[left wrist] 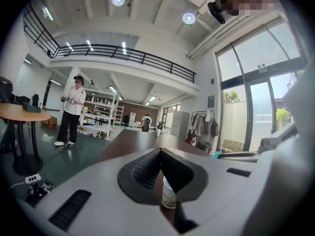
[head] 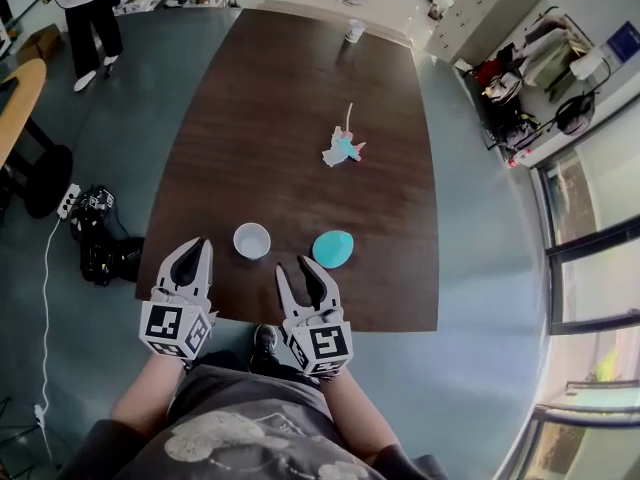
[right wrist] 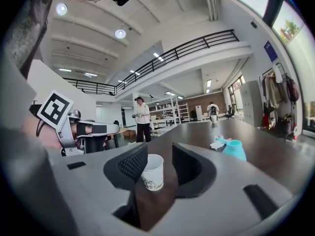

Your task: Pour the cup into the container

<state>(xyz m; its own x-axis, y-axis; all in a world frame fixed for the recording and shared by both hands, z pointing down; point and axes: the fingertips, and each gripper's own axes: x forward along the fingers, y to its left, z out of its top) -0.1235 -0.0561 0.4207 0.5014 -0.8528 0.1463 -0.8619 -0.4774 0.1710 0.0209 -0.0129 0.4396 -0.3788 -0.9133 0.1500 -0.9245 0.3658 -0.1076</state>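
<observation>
Head view: white paper cup (head: 252,240) stands upright on dark brown wooden table (head: 300,88), just left of teal plastic container (head: 333,249), not touching. Left gripper (head: 197,246) jaws together, empty. Right gripper (head: 292,266) jaws partly apart, holding nothing; cup stands beyond them.

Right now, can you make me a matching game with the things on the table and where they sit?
Things:
1. near white cup
2. teal container
3. small pink and blue thing
4. far white cup

Places:
A. near edge, on the right of the pair there
B. far end of the table
C. near edge, on the left of the pair there
D. around the middle of the table

Pairs: 1-C, 2-A, 3-D, 4-B
</observation>
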